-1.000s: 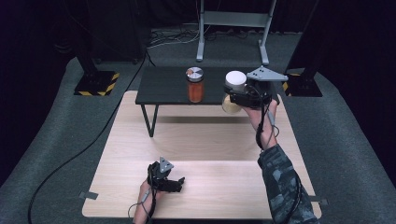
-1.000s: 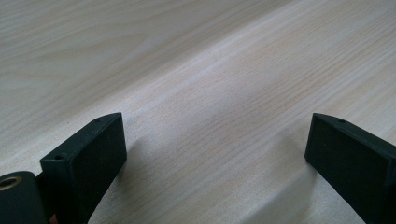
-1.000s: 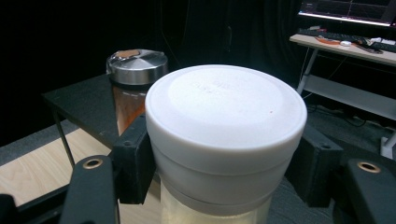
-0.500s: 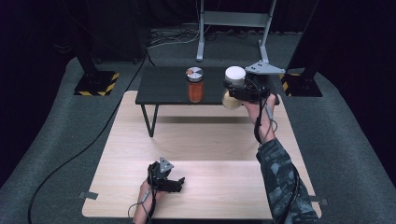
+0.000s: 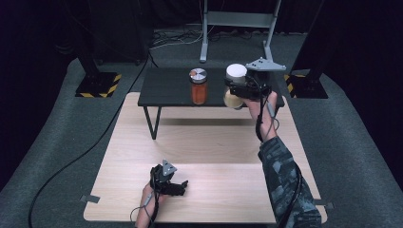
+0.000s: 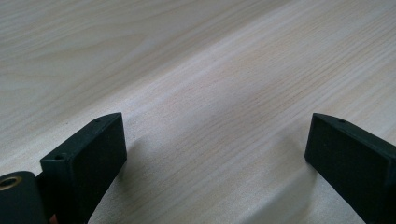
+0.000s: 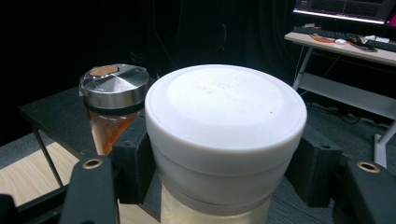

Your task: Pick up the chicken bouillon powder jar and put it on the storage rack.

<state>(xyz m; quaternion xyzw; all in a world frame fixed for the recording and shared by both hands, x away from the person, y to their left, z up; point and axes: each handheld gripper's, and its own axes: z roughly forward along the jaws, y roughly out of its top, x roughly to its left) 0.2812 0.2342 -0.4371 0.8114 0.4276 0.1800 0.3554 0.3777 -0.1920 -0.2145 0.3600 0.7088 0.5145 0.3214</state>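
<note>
The right gripper (image 5: 237, 90) clamps its fingers on the white-lidded jar (image 7: 224, 135), held at the black surface's (image 5: 166, 88) edge — lowered carelessly, it could knock the orange jar (image 5: 198, 86). The left gripper's (image 5: 177, 186) fingers are apart, empty.

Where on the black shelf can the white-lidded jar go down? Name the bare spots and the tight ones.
The black shelf lies bare left of the orange jar, out to its left edge. It is tight between that jar and the white-lidded jar gripped by the right gripper. The wooden table is bare between the shelf and the left gripper.
</note>
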